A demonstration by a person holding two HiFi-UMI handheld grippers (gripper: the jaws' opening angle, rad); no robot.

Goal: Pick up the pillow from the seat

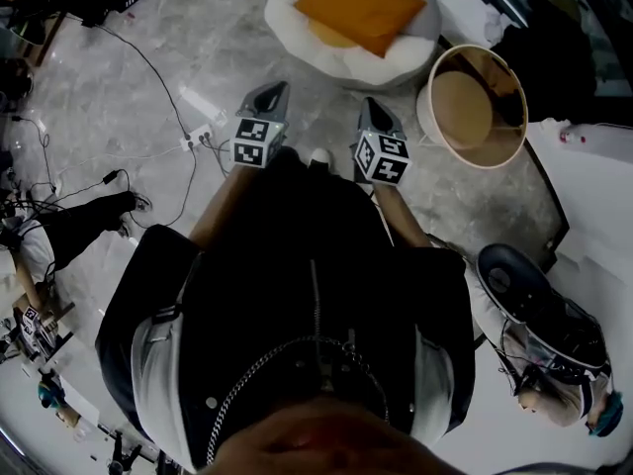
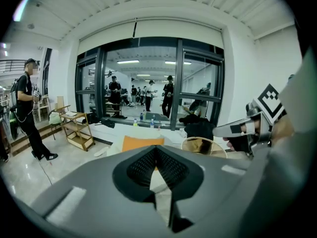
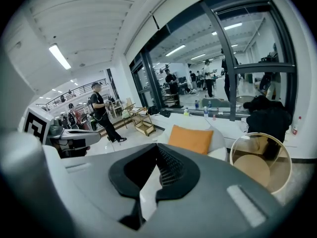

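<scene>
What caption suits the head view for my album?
Left gripper and right gripper, both shut and empty, point toward the orange pillow on its white seat.

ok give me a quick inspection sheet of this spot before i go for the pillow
surface: pale marbled floor; the person stands short of the seat
job's things: orange pillow lies on the white seat, untouched
clutter: round table just right of the seat
grippers: left gripper and right gripper are both raised towards the seat, jaw tips together, nothing between them
cables: black cables run across the floor to a power strip on the left, off the straight line to the seat
surroundings: large windows, a wooden shelf cart and a standing person at the left
</scene>
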